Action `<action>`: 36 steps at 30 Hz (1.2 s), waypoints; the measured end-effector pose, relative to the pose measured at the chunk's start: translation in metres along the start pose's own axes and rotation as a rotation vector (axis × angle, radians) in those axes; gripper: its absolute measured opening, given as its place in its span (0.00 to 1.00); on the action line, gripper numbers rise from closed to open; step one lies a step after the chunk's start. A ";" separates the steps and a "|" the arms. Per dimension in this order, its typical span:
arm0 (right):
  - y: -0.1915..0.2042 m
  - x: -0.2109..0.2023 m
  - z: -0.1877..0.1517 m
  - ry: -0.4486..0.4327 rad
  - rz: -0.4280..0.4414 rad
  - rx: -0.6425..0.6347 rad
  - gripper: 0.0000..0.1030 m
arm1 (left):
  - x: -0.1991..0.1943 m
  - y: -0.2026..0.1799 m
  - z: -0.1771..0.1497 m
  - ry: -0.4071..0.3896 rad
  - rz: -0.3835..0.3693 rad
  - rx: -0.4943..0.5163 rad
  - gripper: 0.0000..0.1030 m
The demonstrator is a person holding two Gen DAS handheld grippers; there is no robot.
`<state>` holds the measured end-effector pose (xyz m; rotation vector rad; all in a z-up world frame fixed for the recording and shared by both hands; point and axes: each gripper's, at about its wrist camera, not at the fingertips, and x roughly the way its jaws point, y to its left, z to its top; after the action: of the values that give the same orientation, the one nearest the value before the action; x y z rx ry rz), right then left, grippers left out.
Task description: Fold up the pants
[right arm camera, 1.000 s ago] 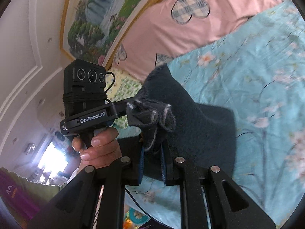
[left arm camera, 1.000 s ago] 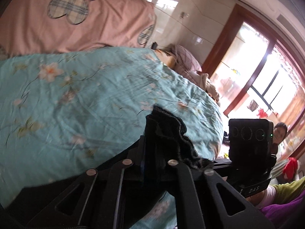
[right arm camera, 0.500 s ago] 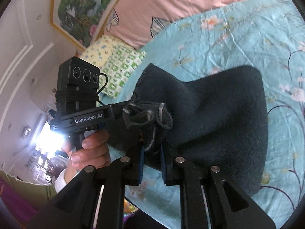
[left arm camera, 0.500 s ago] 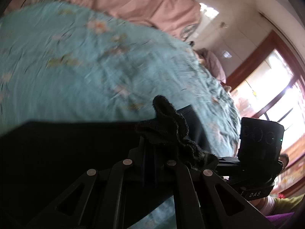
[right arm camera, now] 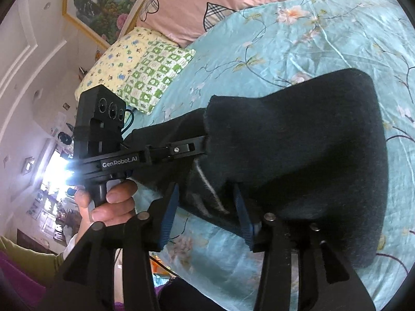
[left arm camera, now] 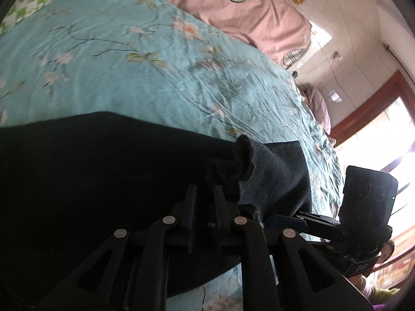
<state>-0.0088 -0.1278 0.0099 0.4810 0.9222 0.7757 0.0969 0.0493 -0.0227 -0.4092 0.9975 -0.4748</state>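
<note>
Dark fleece pants point(left arm camera: 90, 181) lie folded across the teal floral bedsheet point(left arm camera: 129, 64). My left gripper point(left arm camera: 206, 190) sits low over them, its jaws just opening, and a rolled bunch of the pants' edge point(left arm camera: 242, 160) still stands pinched between its narrow tips. In the right wrist view the pants point(right arm camera: 298, 142) spread to the right. My right gripper point(right arm camera: 206, 194) has its blue pads point(right arm camera: 168, 215) wide apart and still opening; slack cloth lies between them without being pressed. A hand point(right arm camera: 111, 202) holds the left gripper's handle.
A pink quilt with plaid hearts point(left arm camera: 246, 13) lies along the head of the bed. A yellow-green patterned pillow point(right arm camera: 140, 70) sits at the left corner under a framed painting point(right arm camera: 103, 0). A red-framed window point(left arm camera: 363, 114) is beyond the bed's far side.
Both grippers have sunk towards the bed and the pants now rest on the sheet. The right jaws have spread and let go of the bunched hem. The left view has rolled.
</note>
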 end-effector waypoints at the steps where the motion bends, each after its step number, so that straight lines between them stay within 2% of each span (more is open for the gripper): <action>1: 0.001 0.001 0.000 0.004 0.001 0.001 0.46 | -0.003 0.002 -0.002 -0.004 0.007 -0.006 0.15; 5: 0.003 0.001 0.000 0.002 -0.001 0.001 0.46 | -0.012 0.006 -0.008 -0.021 0.027 -0.030 0.17; 7: 0.005 0.000 0.001 0.000 0.003 -0.001 0.46 | -0.017 0.008 -0.011 -0.031 0.038 -0.045 0.27; 8: 0.006 -0.001 0.001 -0.001 0.004 -0.004 0.46 | -0.020 0.008 -0.013 -0.037 0.045 -0.052 0.28; 15: 0.022 -0.005 0.007 -0.020 0.009 -0.040 0.51 | -0.039 0.013 -0.023 -0.078 0.085 -0.097 0.31; 18: 0.028 -0.005 0.011 -0.027 0.014 -0.061 0.52 | -0.049 0.017 -0.027 -0.100 0.083 -0.123 0.36; 21: 0.031 -0.004 0.012 -0.031 0.012 -0.074 0.55 | -0.061 0.024 -0.033 -0.125 0.084 -0.165 0.36; 36: 0.054 0.025 0.024 0.004 0.071 -0.133 0.58 | -0.127 0.059 -0.083 -0.265 0.200 -0.418 0.42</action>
<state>0.0000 -0.0756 0.0456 0.3976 0.8543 0.8971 -0.0216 0.1596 -0.0059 -0.7181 0.8653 -0.0239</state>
